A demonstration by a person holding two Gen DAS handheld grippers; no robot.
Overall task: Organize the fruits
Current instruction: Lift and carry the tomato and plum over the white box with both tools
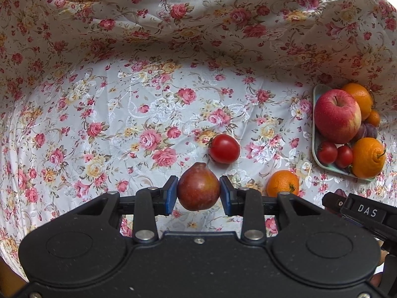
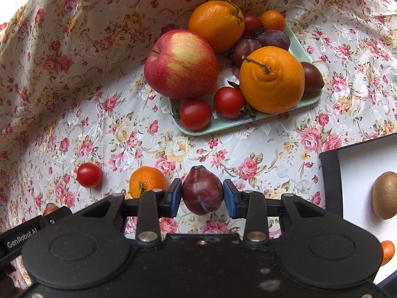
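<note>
In the left wrist view, the left gripper (image 1: 198,195) pinches a reddish plum (image 1: 198,190) between its blue pads, lifted above the flowered cloth (image 1: 99,114). Just beyond it lie a loose tomato (image 1: 224,148) and a small mandarin (image 1: 282,183) — both on the cloth. At the right edge stands a pale green tray (image 1: 314,149) heaped with fruit.

In the right wrist view, the right gripper (image 2: 202,195) pinches a dark plum (image 2: 203,190) in the same way. The tray (image 2: 248,124) is farther ahead, carrying an apple (image 2: 181,64), oranges, tomatoes and plums. At the right — a white box (image 2: 354,173) with a kiwi (image 2: 385,195) inside.
</note>
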